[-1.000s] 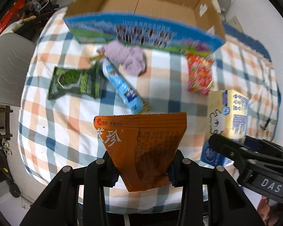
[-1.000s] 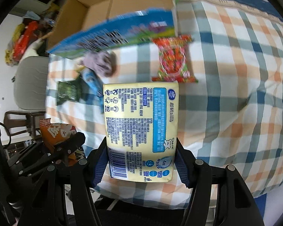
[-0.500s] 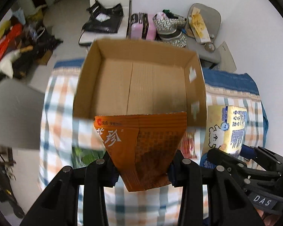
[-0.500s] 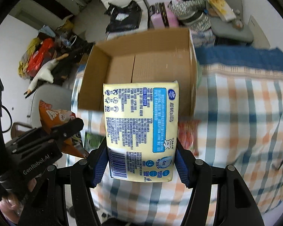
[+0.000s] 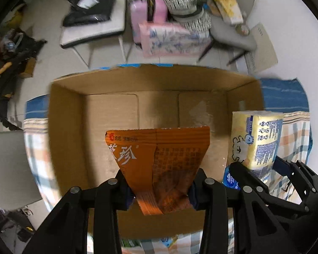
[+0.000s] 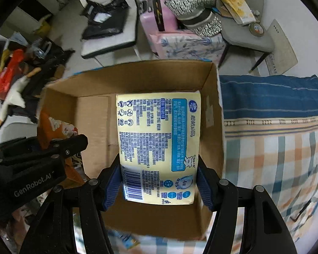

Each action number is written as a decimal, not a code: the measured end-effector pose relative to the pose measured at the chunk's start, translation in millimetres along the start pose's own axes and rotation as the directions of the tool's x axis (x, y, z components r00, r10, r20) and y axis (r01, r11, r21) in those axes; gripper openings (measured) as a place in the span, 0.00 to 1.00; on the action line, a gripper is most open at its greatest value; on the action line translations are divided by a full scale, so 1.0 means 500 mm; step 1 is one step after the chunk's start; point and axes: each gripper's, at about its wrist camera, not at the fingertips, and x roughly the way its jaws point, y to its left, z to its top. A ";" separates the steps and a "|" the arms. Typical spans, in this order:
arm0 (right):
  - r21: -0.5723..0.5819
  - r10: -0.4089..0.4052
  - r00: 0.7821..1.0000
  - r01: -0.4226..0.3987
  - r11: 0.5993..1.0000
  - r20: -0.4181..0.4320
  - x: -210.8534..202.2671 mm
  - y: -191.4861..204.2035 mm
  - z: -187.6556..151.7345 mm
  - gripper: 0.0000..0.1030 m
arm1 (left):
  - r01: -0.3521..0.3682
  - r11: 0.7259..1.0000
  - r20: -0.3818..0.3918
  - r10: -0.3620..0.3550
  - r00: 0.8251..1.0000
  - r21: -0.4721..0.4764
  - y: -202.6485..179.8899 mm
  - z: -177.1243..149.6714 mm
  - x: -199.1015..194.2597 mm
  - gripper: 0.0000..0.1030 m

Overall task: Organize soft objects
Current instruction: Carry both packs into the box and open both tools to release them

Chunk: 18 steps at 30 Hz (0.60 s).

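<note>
Holding orange snack bag [image 5: 159, 160] pinched at lower end in left gripper [image 5: 159, 192], above cardboard box [image 5: 63, 127]; light, crinkly, slippery. Right gripper [image 6: 159, 184] is squeezing soft tissue pack [image 6: 159, 146] over box's right side.

The left gripper [image 5: 159, 188] clamps an orange snack bag [image 5: 158, 163] above the cardboard box [image 5: 108, 114].

Snack bag [image 5: 159, 165] left of tissue pack [image 6: 159, 146], over box [image 5: 70, 127].
</note>
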 end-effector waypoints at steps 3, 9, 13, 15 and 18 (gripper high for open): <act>0.001 -0.034 0.999 0.034 0.999 -0.026 0.058 -0.013 0.032 0.64 | 0.014 1.000 -0.065 -0.013 0.998 0.019 -0.008 0.041 0.061 0.35; -0.011 -0.055 0.996 0.055 0.998 -0.063 0.130 -0.016 0.056 0.64 | 0.065 0.997 -0.156 -0.059 0.986 0.030 -0.026 0.094 0.152 0.35; -0.038 -0.076 0.995 0.073 0.997 -0.065 0.148 -0.004 0.064 0.64 | 0.074 0.997 -0.190 -0.067 0.979 0.028 -0.034 0.103 0.182 0.37; -0.058 -0.093 0.992 0.088 0.994 -0.080 0.149 0.008 0.060 0.65 | 0.064 0.998 -0.190 -0.058 0.980 0.024 -0.041 0.103 0.186 0.37; -0.064 -0.094 0.991 0.088 0.994 -0.095 0.146 0.014 0.060 0.65 | 0.069 0.997 -0.197 -0.071 0.978 -0.019 -0.030 0.104 0.184 0.37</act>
